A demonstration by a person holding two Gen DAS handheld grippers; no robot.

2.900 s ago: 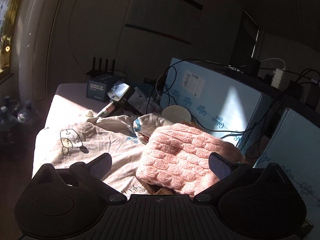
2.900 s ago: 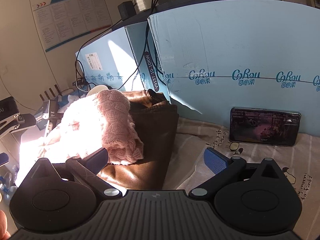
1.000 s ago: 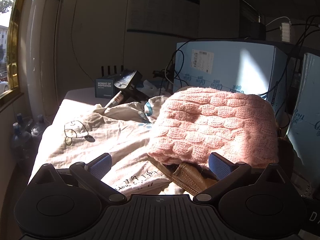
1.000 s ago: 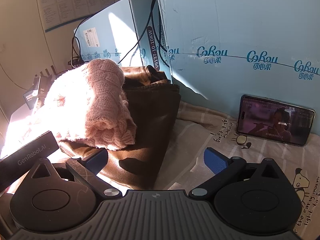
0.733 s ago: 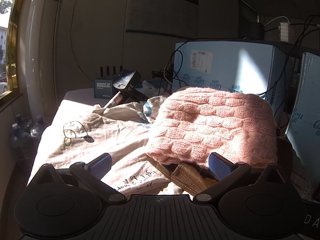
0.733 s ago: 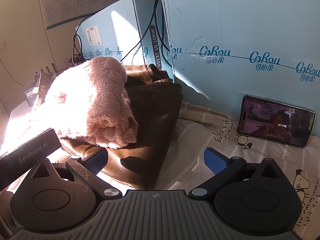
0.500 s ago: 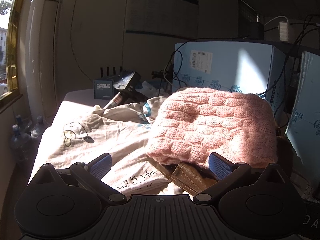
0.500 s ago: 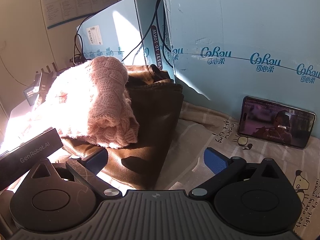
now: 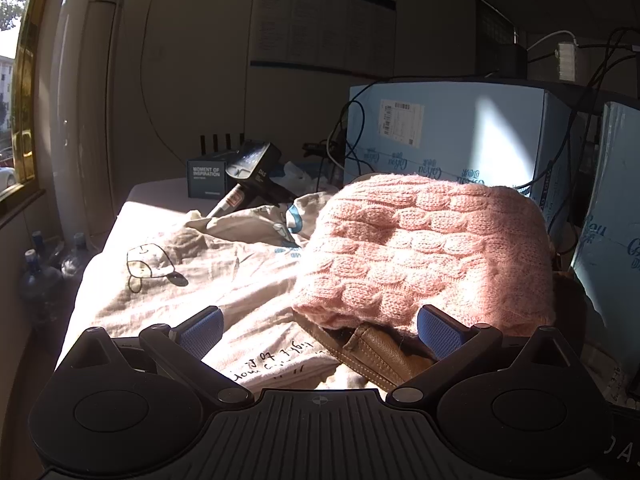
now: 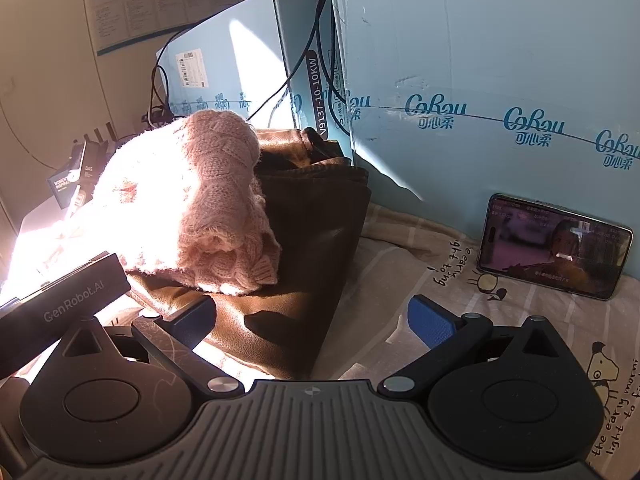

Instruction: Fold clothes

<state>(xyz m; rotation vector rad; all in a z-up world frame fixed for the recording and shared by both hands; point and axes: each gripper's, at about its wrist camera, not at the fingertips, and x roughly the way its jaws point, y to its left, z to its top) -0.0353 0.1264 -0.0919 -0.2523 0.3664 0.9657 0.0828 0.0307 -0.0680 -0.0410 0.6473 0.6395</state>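
Pink sweater lies folded on top of a brown jacket, both on the printed sheet w/ blue boxes just behind. Left gripper has its jaws spread wide, empty, low in front of the stack's near edge; right gripper is likewise spread w/ nothing held, near the jacket's side. Phone leans on a box at right.

sweater: pink cable knit, ahead of the left tongs
jacket: dark brown, glossy like leather (under the sweater)
sheet: beige, black cartoon drawings and handwriting
boxes: pale blue, teal lettering
gripper pads: blue, on black arms
small box: dark, white lettering, far ahead left
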